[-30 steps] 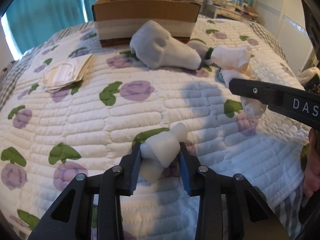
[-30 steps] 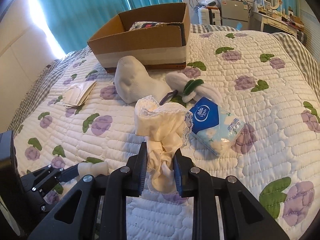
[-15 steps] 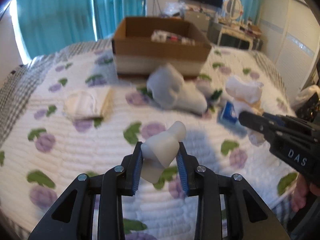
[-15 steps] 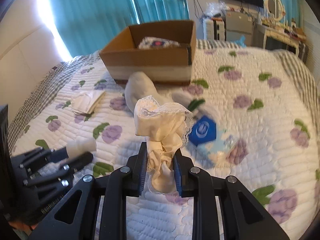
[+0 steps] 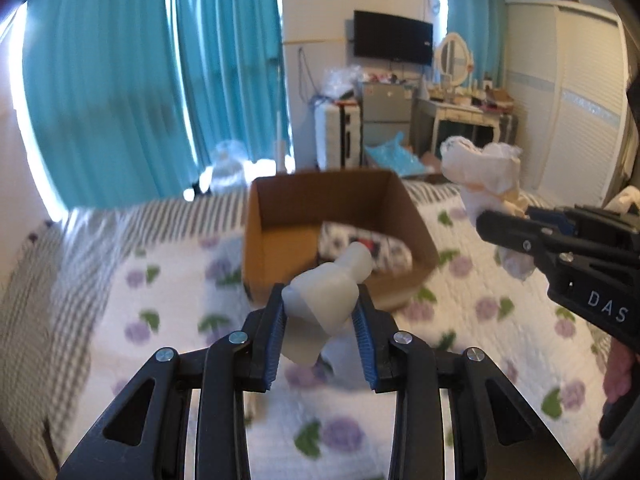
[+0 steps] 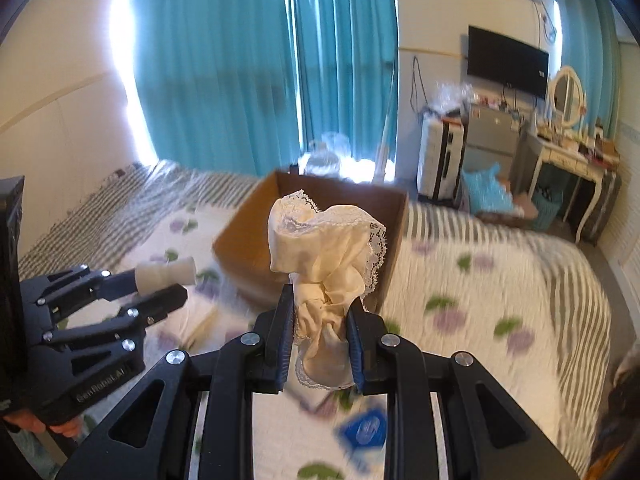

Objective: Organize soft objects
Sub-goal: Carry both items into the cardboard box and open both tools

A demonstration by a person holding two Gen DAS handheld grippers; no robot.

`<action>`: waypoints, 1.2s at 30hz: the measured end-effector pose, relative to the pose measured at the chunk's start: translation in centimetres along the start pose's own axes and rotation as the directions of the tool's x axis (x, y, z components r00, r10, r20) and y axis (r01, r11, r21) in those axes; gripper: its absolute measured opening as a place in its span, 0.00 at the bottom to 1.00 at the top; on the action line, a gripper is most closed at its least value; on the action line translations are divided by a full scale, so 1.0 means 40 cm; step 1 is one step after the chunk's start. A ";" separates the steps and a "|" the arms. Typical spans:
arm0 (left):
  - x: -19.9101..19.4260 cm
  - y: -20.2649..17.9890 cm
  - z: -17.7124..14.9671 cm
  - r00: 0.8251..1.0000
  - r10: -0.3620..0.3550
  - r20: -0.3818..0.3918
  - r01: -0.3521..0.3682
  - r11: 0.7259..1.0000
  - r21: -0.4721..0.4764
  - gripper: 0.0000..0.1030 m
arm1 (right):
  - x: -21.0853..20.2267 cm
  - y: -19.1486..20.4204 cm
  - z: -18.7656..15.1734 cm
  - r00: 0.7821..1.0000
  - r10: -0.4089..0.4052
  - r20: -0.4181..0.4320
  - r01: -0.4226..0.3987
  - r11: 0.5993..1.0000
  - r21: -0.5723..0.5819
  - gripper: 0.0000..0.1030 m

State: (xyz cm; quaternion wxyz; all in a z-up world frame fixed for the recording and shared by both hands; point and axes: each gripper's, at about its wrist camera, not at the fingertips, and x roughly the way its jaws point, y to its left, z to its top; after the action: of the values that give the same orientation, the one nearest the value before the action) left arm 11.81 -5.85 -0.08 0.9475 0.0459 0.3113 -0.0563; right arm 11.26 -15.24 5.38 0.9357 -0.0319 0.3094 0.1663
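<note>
Pinching a rolled white sock (image 5: 322, 300) between its blue pads, the left claw (image 5: 320, 316) hangs above the floral bed quilt (image 5: 168, 312); ahead of it sits the open cardboard box (image 5: 336, 200), patterned cloth (image 5: 372, 246) inside; the right claw (image 6: 319, 320) is clamped on a cream lace-edged cloth (image 6: 324, 248), the box just beyond it; a blue tissue pack (image 6: 366, 434) lies below.

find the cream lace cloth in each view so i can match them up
Left wrist view: the lace cloth is at the upper right, clamped in the right gripper that reaches in from the right edge.
Right wrist view: the lace cloth stands at centre, pinched in the right gripper.
Shared landmark: the cardboard box on the bed behind it.
</note>
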 end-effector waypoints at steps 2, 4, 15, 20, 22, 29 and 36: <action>0.024 0.004 0.045 0.999 0.009 0.042 -0.010 1.000 0.026 0.31 | 0.018 -0.005 0.047 1.000 0.004 0.007 -0.004 1.000 -0.008 0.22; 0.044 0.012 0.077 0.998 0.011 0.069 -0.013 0.999 0.035 0.31 | 0.046 -0.013 0.093 1.000 0.020 0.016 -0.020 1.000 -0.003 0.22; 0.282 0.082 0.188 0.999 0.016 0.039 -0.016 1.000 0.007 0.31 | 0.287 -0.061 0.259 1.000 -0.026 -0.015 0.026 1.000 -0.007 0.22; 0.392 0.089 0.167 0.999 -0.004 -0.033 0.004 1.000 0.014 0.32 | 0.403 -0.101 0.243 0.997 -0.014 -0.076 0.015 1.000 0.011 0.22; 0.415 0.084 0.153 0.999 -0.012 -0.053 0.013 1.000 0.022 0.37 | 0.449 -0.111 0.222 0.995 -0.003 -0.103 0.005 1.000 0.015 0.22; 0.429 0.078 0.142 0.995 0.008 -0.102 -0.008 1.000 0.007 0.42 | 0.492 -0.145 0.182 0.994 0.036 -0.102 -0.029 0.998 0.062 0.27; 0.285 0.097 0.180 0.996 0.084 0.017 -0.085 0.996 0.029 0.83 | 0.386 -0.151 0.222 0.999 -0.002 -0.033 0.006 0.994 0.110 0.65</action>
State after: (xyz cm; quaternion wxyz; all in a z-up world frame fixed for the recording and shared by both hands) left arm 25.67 -3.78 -0.87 0.9507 0.0727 0.3007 -0.0211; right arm 29.93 -15.01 3.18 0.9311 0.0166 0.3336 0.1466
